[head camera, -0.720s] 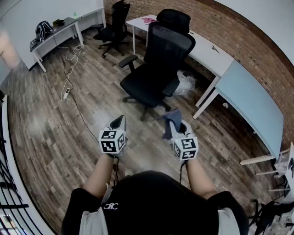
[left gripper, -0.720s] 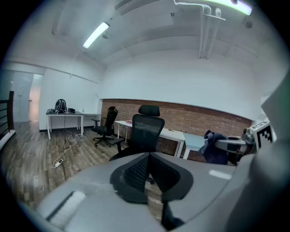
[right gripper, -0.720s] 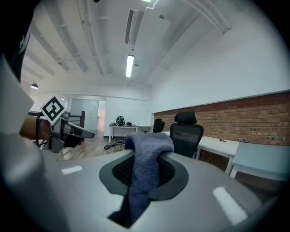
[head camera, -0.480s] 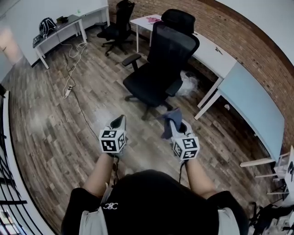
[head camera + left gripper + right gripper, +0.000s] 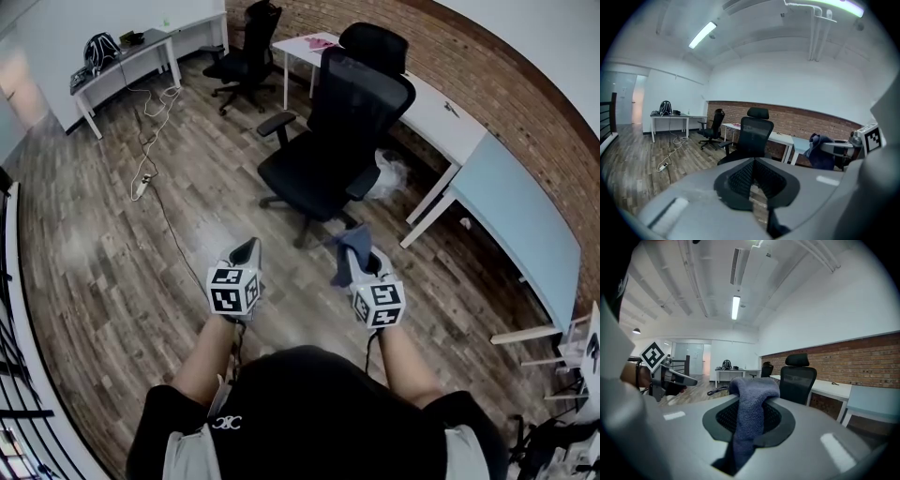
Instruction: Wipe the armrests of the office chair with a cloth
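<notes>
A second black chair (image 5: pixel 246 42) stands by a white desk (image 5: pixel 441 112) along the brick wall (image 5: pixel 487 75). A black backpack (image 5: pixel 100 49) sits on another white desk (image 5: pixel 136 56), and a power strip (image 5: pixel 142 187) with its cable lies on the wooden floor (image 5: pixel 94 244).

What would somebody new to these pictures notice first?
The big black office chair stands out first, on the wood floor in front of a white desk along the brick wall. Next come the two grippers held out short of it. The right gripper is shut on a blue-grey cloth draped over its jaws, and the left gripper is shut and empty.
</notes>
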The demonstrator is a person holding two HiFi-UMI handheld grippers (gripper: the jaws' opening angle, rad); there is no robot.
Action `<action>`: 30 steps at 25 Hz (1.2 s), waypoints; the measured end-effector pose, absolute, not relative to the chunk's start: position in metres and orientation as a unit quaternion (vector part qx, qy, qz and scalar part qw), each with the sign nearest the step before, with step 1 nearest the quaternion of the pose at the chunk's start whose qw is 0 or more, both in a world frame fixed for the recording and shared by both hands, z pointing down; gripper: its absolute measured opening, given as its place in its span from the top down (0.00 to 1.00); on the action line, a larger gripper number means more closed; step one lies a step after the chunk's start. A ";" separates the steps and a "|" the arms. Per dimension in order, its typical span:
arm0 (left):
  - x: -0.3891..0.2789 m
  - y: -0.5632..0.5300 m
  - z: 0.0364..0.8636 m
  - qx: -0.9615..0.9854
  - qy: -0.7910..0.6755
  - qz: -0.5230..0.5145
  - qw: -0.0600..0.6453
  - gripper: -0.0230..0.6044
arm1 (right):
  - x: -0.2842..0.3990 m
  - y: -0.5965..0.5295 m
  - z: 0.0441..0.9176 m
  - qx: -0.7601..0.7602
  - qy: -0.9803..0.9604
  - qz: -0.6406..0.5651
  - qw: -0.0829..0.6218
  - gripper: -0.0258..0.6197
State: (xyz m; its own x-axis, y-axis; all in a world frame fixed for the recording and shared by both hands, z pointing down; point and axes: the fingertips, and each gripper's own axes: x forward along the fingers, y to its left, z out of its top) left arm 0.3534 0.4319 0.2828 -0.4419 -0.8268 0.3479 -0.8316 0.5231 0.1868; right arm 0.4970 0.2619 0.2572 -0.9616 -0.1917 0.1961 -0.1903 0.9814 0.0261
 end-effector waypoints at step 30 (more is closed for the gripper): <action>0.210 0.413 0.316 0.490 -0.845 0.022 0.213 0.96 | 0.350 0.220 0.294 0.103 -0.988 -0.001 0.117 0.87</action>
State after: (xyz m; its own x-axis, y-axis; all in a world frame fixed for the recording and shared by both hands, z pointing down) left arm 0.2098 0.4128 0.3163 -0.4296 -0.8182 0.3821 -0.8369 0.5196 0.1719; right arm 0.3500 0.2204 0.2943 -0.9512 -0.2040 0.2316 -0.2037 0.9787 0.0258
